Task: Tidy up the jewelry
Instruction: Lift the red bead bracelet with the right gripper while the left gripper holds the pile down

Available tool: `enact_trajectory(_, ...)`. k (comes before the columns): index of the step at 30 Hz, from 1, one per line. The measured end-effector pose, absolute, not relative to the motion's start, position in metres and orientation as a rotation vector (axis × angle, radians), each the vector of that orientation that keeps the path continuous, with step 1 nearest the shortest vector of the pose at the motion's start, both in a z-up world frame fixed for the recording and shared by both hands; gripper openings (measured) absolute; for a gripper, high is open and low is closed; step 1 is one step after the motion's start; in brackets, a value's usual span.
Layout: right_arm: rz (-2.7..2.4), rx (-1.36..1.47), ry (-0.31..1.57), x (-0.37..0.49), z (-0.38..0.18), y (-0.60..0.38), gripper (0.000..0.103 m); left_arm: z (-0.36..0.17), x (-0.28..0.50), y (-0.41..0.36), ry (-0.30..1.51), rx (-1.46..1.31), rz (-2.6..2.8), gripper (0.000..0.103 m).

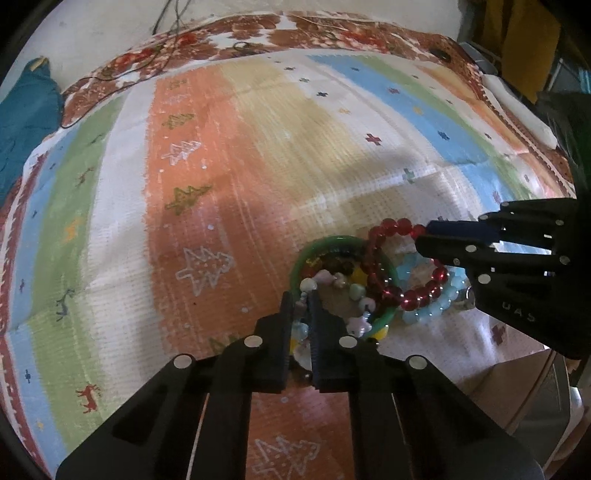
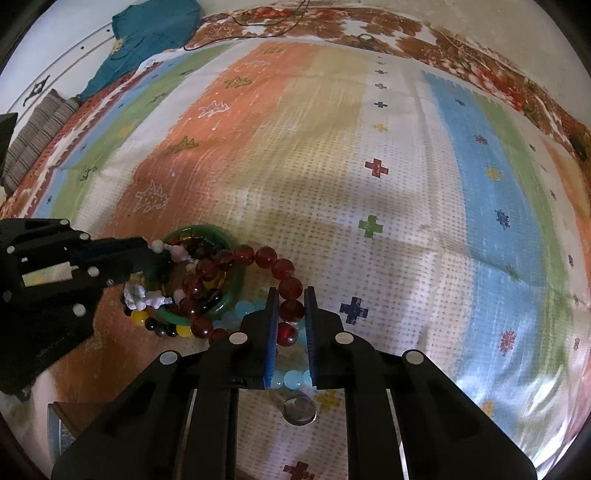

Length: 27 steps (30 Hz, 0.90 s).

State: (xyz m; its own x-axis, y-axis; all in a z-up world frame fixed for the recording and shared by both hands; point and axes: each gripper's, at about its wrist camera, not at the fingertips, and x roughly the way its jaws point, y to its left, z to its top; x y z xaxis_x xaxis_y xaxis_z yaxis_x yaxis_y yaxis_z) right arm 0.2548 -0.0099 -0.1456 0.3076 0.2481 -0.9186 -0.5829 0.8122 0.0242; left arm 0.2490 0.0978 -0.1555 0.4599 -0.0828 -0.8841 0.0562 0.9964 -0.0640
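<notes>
A pile of bracelets lies on the striped cloth. A green bangle (image 1: pixel 308 253) (image 2: pixel 236 286) is at its centre. My left gripper (image 1: pixel 300 297) (image 2: pixel 157 249) is shut on a pastel charm bracelet (image 1: pixel 349 288) (image 2: pixel 142 295). My right gripper (image 2: pixel 290 295) (image 1: pixel 424 234) is shut on a red bead bracelet (image 2: pixel 284 269) (image 1: pixel 384 280) that drapes over the bangle. A light blue bead bracelet (image 1: pixel 436 306) (image 2: pixel 291 378) lies under the red one. A yellow and black bead bracelet (image 2: pixel 162 325) lies at the pile's near side.
The striped cloth (image 1: pixel 258 166) (image 2: pixel 406 184) covers a bed with a brown floral sheet (image 1: pixel 314 33). A teal garment (image 2: pixel 147 33) (image 1: pixel 26 118) lies at the far left. A round metal piece (image 2: pixel 300 410) lies under my right gripper. Thin cords (image 1: pixel 122 74) run at the far edge.
</notes>
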Motion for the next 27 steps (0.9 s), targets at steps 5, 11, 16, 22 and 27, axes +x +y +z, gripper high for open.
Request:
enact_trajectory(5,0.568,-0.342,1.121,0.252,-0.142,-0.01,0.014,-0.154,0.247,0.095,1.087,-0.007,-0.089,0.008)
enact_trajectory(11,0.572,-0.344,1.091,0.249,-0.131,-0.011,0.014,-0.143,0.244,0.094,1.057,-0.015,-0.088,0.008)
enact_trajectory(16,0.571,-0.357,1.074,0.243,-0.123,-0.012,0.014,-0.132,0.236,0.088,1.043,-0.028,-0.102,0.008)
enact_trajectory(22,0.569,-0.351,1.036,0.234,-0.105,-0.018,0.014,-0.117,0.227,0.081,1.029,-0.038,-0.073,0.008)
enact_trajectory(27,0.563,-0.349,1.016,0.226,-0.095,-0.024,0.014,-0.105,0.22,0.075,0.999,-0.04,-0.081,0.008)
